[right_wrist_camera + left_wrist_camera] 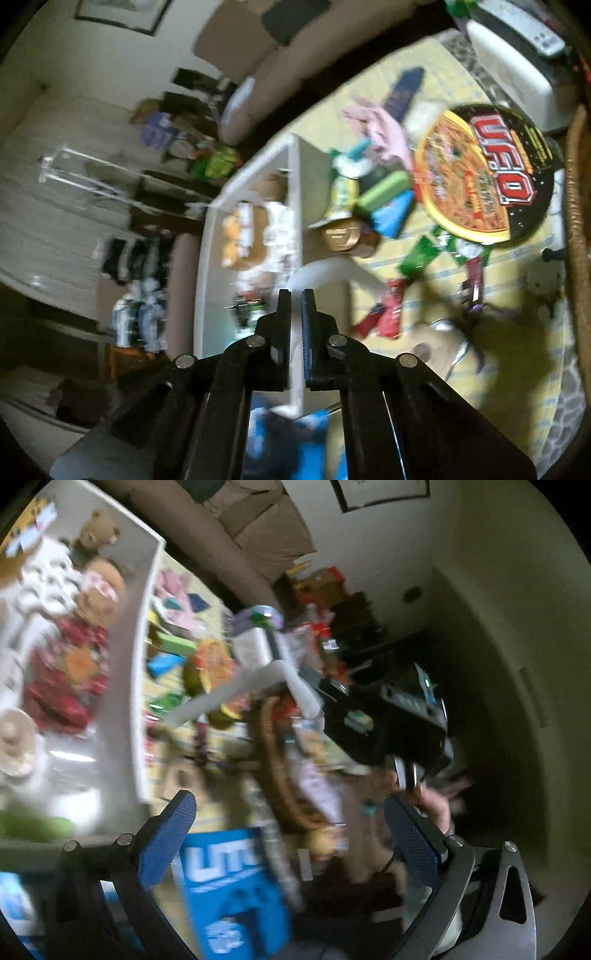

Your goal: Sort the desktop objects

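Both views are motion-blurred. My left gripper (288,808) is open and empty, its blue-padded fingers (173,834) spread wide above a blue box (236,893). My right gripper (296,295) is shut with nothing visible between its black fingers; in the left wrist view it shows as a black body with white fingers (291,675). A white bin (207,266) holds plush toys and packets (66,657). On the yellow mat (517,369) lie a UFO noodle bowl (487,177), a green box (384,188), a blue wedge (395,214), a gold-lidded jar (340,236) and red snack packets (388,314).
A wicker basket (280,775) stands past the mat, its rim also at the right edge of the right wrist view (576,229). A white appliance (517,74) sits behind the noodle bowl. A brown sofa (258,528) and stacked boxes (325,587) lie beyond.
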The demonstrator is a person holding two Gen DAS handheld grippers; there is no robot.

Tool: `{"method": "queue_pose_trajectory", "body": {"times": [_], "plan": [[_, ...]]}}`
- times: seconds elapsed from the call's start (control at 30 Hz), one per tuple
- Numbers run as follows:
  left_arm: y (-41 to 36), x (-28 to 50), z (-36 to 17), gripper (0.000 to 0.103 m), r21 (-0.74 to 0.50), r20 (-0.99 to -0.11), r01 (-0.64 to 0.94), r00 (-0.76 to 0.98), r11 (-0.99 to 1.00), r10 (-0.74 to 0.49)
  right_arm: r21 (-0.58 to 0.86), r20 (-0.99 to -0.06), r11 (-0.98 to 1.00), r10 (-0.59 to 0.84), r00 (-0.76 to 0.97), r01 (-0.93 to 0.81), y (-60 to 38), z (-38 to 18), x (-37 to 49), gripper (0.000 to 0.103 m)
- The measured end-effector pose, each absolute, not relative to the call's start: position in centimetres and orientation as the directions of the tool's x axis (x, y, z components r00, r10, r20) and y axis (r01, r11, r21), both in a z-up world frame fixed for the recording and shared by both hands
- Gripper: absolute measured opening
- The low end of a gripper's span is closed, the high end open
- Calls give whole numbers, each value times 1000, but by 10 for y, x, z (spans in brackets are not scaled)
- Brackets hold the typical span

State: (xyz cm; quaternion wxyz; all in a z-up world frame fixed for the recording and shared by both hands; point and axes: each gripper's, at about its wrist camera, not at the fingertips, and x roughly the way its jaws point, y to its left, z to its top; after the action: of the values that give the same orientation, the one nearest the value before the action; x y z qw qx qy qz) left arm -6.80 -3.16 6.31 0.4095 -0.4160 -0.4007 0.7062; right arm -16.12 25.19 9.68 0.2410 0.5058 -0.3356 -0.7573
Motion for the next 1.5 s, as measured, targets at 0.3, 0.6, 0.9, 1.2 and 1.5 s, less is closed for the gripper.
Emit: {"method": "queue_pose_trajectory", "body": {"times": [0.3,0.6,0.9,1.2,1.5], "plan": [[-13,-42,42,103,-989,124,37,-351,146,928,700,-603,-686,-717,-350,199,217,179,-84,6],[-12,-20,33,27,-984,93,103,-398,145,913,672,-625,-668,-743,-241,318,179,186,3,6],[-69,-29,86,9,-999,-39,5,-402,-41,915,607,-675,-690,-709,-203,394,142,190,26,6],[-157,-91,142,10,-892,-405,-13,-421,-452,811,544,-699,-705,-681,-219,456,66,206,-43,6],[-143,-177,113,16,-824,-537,-1,-320,-567,781,543,-729,-743,-648,-220,391,34,152,-115,6]]}}
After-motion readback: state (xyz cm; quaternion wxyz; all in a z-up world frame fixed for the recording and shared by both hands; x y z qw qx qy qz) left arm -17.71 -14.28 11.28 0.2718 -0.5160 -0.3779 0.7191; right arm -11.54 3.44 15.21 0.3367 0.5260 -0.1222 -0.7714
